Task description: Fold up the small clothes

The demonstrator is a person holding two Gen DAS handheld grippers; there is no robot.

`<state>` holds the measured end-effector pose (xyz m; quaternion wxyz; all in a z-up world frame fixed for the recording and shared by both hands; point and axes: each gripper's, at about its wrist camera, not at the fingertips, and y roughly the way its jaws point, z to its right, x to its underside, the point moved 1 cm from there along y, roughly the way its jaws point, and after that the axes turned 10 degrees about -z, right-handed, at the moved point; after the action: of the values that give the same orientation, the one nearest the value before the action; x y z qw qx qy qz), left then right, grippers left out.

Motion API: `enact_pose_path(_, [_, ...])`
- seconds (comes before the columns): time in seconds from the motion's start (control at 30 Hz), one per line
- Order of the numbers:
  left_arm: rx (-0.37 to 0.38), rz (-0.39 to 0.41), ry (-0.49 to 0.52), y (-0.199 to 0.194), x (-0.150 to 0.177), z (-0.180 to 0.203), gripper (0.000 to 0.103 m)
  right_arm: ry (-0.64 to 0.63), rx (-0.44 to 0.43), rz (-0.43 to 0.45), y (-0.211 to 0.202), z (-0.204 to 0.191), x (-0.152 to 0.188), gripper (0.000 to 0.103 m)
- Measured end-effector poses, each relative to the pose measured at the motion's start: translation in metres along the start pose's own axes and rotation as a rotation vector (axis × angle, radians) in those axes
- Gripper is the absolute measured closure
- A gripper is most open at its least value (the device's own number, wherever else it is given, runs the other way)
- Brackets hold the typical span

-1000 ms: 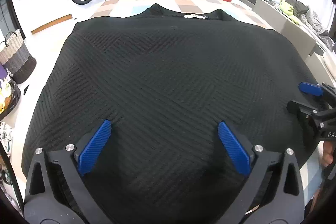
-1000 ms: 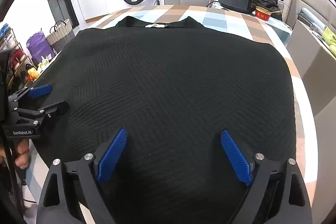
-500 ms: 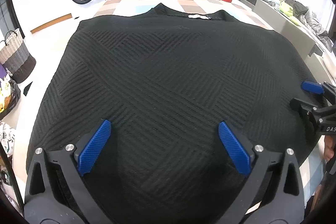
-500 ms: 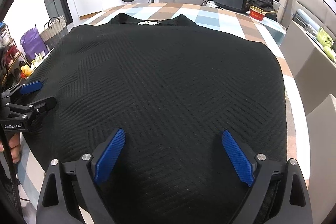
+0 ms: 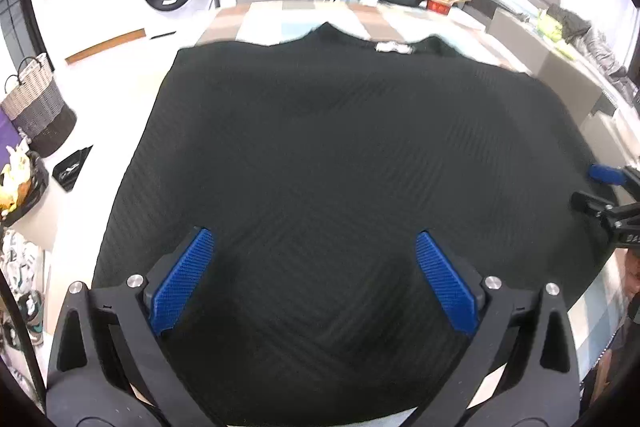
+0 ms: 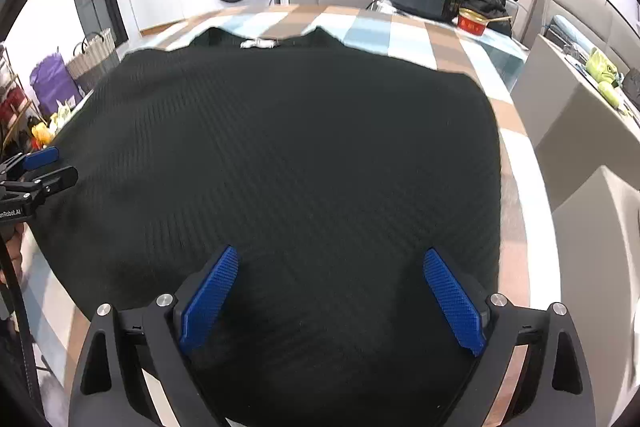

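Hovering over the black sweater point(image 5: 340, 167), left tongs point(image 5: 314, 275) and right tongs point(image 6: 332, 291) gape wide, gripping nothing.

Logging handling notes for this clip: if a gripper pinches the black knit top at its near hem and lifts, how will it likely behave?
The black knit top lies flat on the checked tablecloth, so it is probably floppy and would drape. Its ribbed texture likely gives the blue pads good purchase. It covers most of the table, so one open right gripper would probably lift only a corner.
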<state>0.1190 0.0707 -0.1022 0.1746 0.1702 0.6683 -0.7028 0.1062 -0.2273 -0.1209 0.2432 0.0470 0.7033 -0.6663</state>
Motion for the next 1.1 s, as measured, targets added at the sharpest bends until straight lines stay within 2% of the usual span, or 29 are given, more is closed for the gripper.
enact_pose_path(0.13, [0.031, 0.014, -0.011, 0.008, -0.026, 0.005, 0.002, 0.035, -0.011, 0.022, 0.011, -0.003, -0.023, 0.007])
enact_pose_path(0.2, [0.001, -0.011, -0.009, 0.019, -0.035, 0.007, 0.002, 0.047, -0.03, 0.01, 0.019, -0.005, -0.032, 0.007])
enact_pose_path(0.3, [-0.038, -0.059, 0.007, 0.035, -0.039, 0.006, 0.002, 0.024, 0.015, 0.005, 0.029, -0.005, -0.039, 0.007])
enact_pose_path(0.37, [-0.04, -0.065, 0.004, 0.038, -0.036, 0.0, 0.002, 0.036, 0.019, 0.002, 0.028, 0.005, -0.038, 0.007])
enact_pose_path(0.43, [-0.032, -0.07, -0.01, 0.037, -0.034, -0.007, 0.002, 0.026, 0.091, -0.007, 0.024, 0.015, -0.034, 0.008])
enact_pose_path(0.6, [-0.007, -0.057, -0.019, 0.034, -0.047, -0.008, 0.002, 0.035, 0.072, -0.025, 0.017, 0.021, -0.035, 0.007])
enact_pose_path(0.77, [0.022, -0.05, -0.007, 0.05, -0.082, -0.005, 0.002, 0.0, 0.044, -0.03, 0.018, 0.005, -0.042, 0.007])
enact_pose_path(0.93, [-0.001, -0.074, 0.032, 0.081, -0.114, -0.003, 0.002, -0.013, 0.024, -0.049, 0.017, -0.003, -0.036, 0.007])
enact_pose_path(1.03, [-0.009, -0.077, 0.02, 0.089, -0.123, -0.01, 0.001, 0.0, 0.046, -0.065, 0.015, 0.001, -0.029, 0.007])
enact_pose_path(1.1, [-0.043, -0.087, -0.018, 0.093, -0.128, -0.019, 0.001, 0.017, 0.055, -0.071, 0.015, 0.006, -0.026, 0.007])
